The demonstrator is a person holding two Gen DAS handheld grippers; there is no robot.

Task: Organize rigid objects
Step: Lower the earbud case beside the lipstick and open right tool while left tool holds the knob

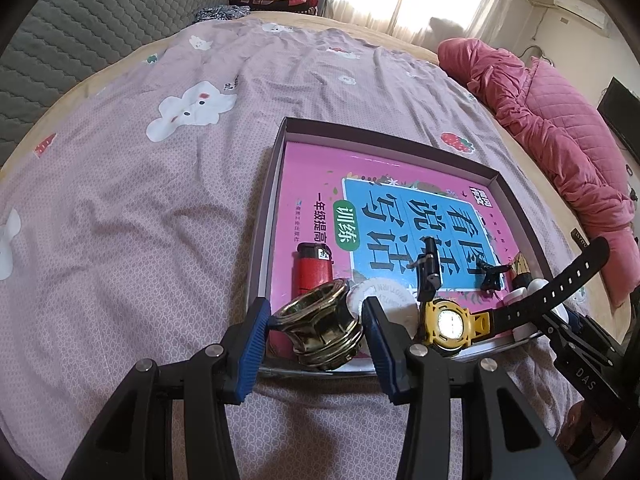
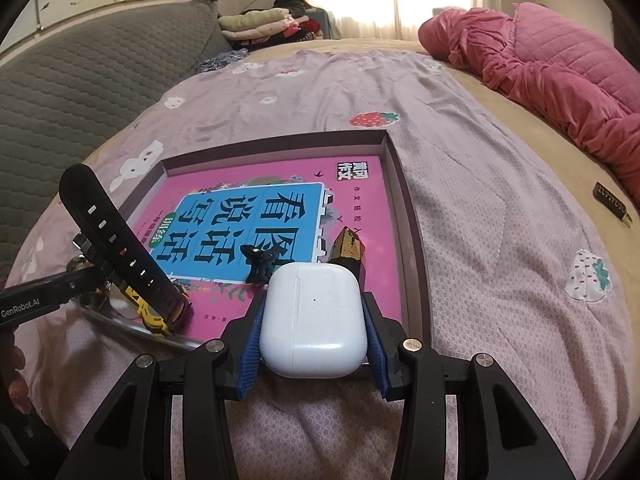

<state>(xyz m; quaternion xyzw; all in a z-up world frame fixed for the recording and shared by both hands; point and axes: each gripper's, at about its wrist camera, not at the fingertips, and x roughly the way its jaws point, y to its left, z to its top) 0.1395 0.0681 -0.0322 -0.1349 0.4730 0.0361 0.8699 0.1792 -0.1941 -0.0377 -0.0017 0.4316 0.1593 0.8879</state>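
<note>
Right wrist view: right gripper (image 2: 314,320) clamps a smooth white earbud case (image 2: 314,320); left gripper (image 1: 318,322) clasps a brass fitting (image 1: 320,326).

free: box (image 1: 400,148) far half | blocked: near edge, watch (image 1: 448,322), lighter (image 1: 312,268)

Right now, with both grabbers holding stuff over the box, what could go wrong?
The brass fitting is pinched only at its edges by the left gripper, so it might slip and land on the yellow watch. The smooth white earbud case could squirt out of the right gripper onto the bedsheet.
</note>
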